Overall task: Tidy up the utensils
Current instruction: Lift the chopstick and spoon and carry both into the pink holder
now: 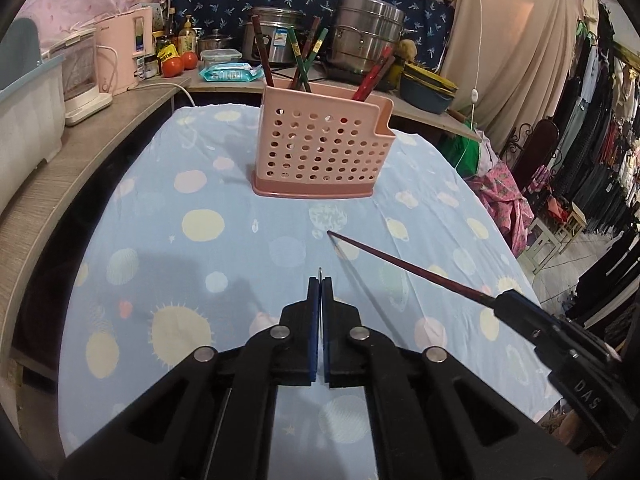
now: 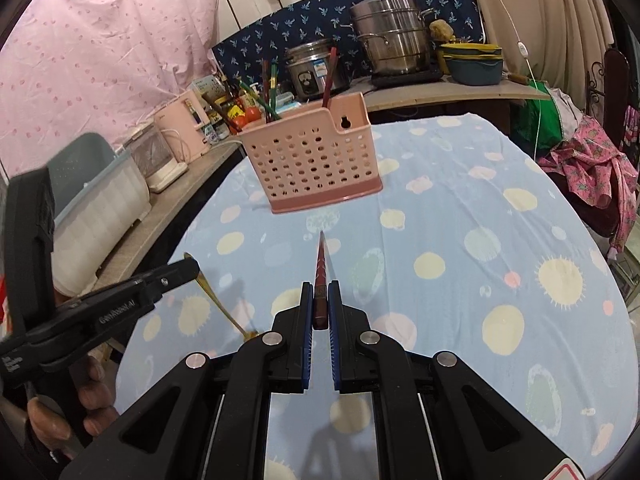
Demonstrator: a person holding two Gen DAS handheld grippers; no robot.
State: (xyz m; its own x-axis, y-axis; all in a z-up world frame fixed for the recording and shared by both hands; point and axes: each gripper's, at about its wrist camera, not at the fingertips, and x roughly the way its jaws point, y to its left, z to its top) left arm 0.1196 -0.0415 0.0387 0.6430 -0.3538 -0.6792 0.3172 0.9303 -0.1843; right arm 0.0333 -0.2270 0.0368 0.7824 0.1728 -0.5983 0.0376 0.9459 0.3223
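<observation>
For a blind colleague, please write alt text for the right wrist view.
The right gripper clamps a dark red chopstick pointing at a pink perforated plastic holder on a blue spotted tablecloth. At left, the left gripper holds a golden utensil.

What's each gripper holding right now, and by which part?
The right gripper clamps a dark red chopstick at its thick end. The left gripper grips a gold spoon by its handle tip.

A table (image 1: 132,240) with a blue spotty cloth (image 1: 224,264). 1 pink holder (image 1: 320,152) with holes stands on it.
</observation>
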